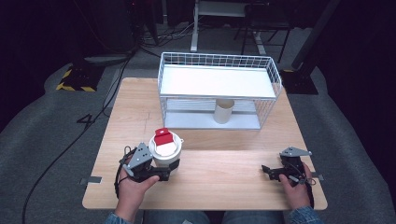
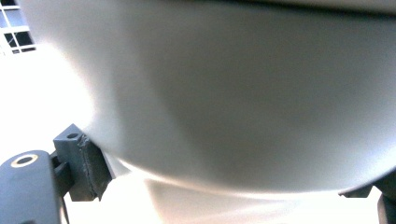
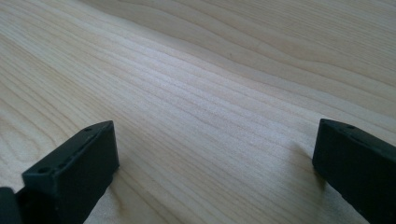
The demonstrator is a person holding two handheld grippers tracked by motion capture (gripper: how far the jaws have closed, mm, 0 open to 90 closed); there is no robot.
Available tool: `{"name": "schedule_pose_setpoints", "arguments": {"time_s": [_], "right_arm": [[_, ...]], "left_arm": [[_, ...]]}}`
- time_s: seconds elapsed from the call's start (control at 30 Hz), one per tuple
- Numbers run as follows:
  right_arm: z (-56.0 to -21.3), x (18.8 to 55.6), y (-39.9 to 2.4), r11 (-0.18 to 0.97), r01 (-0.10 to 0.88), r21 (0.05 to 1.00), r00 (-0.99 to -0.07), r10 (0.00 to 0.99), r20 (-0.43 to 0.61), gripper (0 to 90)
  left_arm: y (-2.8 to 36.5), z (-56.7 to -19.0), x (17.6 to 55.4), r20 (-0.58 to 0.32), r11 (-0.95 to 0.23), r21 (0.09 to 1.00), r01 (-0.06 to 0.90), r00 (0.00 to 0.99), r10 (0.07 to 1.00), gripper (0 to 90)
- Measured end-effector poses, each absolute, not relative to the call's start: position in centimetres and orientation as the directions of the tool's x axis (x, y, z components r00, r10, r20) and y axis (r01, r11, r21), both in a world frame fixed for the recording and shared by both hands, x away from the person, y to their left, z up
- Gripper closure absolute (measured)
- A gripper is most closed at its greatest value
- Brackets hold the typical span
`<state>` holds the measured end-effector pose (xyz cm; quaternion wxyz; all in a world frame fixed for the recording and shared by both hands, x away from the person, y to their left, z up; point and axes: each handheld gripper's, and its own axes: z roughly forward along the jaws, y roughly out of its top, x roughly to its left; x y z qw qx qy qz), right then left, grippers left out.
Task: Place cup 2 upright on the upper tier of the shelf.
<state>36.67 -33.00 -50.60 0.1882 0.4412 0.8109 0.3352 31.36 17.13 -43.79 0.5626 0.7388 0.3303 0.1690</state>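
Left gripper (image 1: 173,168): my jaws clamped on white cup (image 1: 166,150) with red-flapped lid, low on its wall; cup at front left of table (image 1: 224,186), seemingly just off surface. Left gripper view: pad pressed to curved wall.

Risk, my guess: low grip, top-heavy cup tips or slips if I swing fast.

Wire rack (image 1: 219,91) ahead, paper tube (image 1: 223,111) underneath; clipping wire rim could jar lid.

Right gripper (image 1: 266,171): jaws wide, holding nothing, low over bare wood.

A white round cup (image 1: 164,151) is standing upright near the front left of the table (image 1: 224,182), showing a white lid with a red tab on top. In the left gripper view its pale curved wall (image 2: 224,102) is sitting pressed between the jaws.
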Motion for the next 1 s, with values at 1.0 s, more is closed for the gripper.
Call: {"name": "schedule_pose_setpoints", "arguments": {"time_s": [1.0], "right_arm": [[-50.6, 36.7, -33.0, 0.386, 0.589, 0.710, -0.540, 0.842, -0.010, 0.5]], "left_arm": [[16.2, -34.0, 35.4, -0.136, -0.133, 0.946, 0.297, 0.733, 0.667, 12.6]]}}
